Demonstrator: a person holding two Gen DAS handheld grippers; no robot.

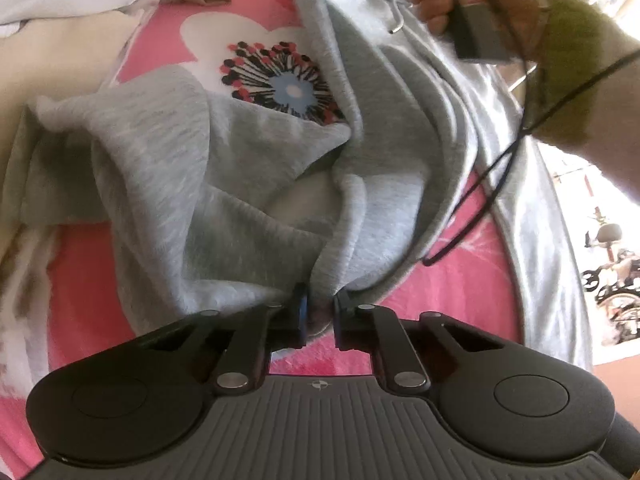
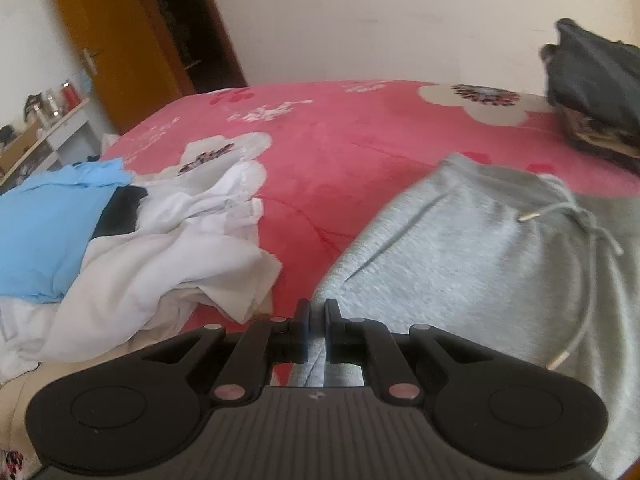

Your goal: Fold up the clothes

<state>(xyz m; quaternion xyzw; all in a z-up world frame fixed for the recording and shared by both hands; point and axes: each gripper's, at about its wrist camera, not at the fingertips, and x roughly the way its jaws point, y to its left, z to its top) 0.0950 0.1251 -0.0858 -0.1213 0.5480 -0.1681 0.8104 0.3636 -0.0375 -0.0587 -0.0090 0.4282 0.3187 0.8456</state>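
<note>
Your left tongs (image 1: pixel 320 300) clench a fold of the grey sweatpants (image 1: pixel 248 184) on the pink bed (image 1: pixel 460 280); your right tongs (image 2: pixel 317 312) pinch their waistband edge.

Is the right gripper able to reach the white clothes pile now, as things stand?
Probably not yet: the right gripper is shut on the grey sweatpants. The white pile lies unobstructed beside it, but it must let go first.
</note>
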